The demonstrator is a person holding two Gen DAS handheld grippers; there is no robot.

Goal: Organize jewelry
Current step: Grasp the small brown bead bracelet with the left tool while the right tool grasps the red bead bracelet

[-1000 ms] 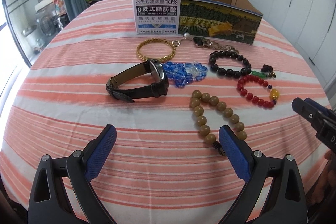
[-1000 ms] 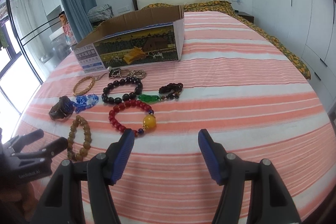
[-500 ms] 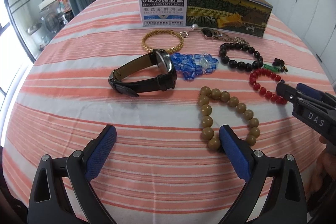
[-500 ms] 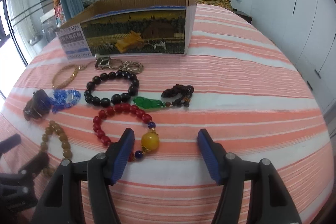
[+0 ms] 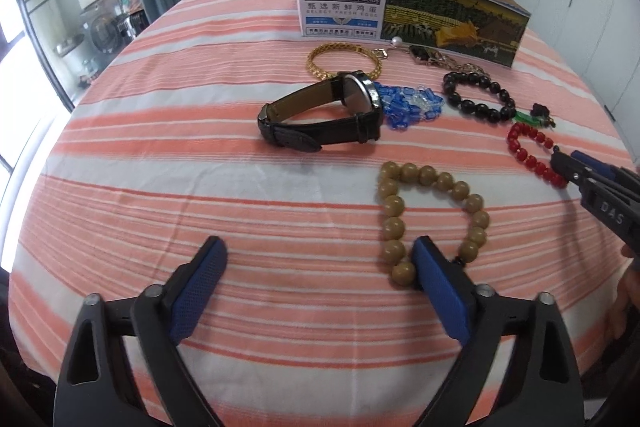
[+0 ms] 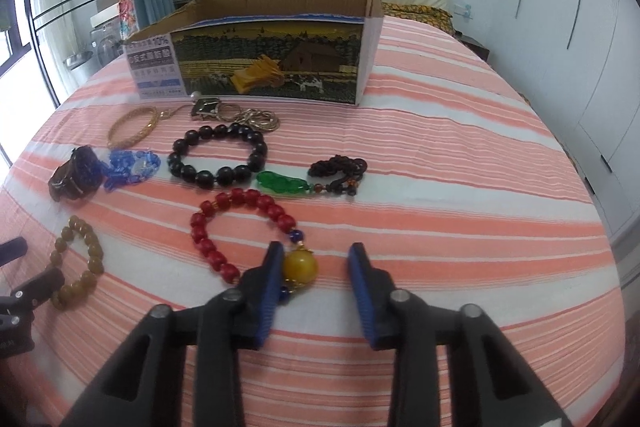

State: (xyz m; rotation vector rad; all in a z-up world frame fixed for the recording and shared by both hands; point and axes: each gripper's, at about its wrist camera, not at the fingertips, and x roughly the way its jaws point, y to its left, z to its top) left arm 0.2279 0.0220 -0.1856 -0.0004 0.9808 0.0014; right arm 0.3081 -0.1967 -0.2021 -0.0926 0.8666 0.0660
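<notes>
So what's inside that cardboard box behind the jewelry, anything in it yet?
Cannot tell. The cardboard box is open-topped, but both wrist views show only its printed front and bare brown inner walls; the floor is hidden behind the front wall. The striped bedspread continues behind it.

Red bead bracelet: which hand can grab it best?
Right, probably. The right gripper has the red bead bracelet's yellow bead between its closing jaws, one already touching it. The left gripper is over by the tan bead bracelet.
</notes>
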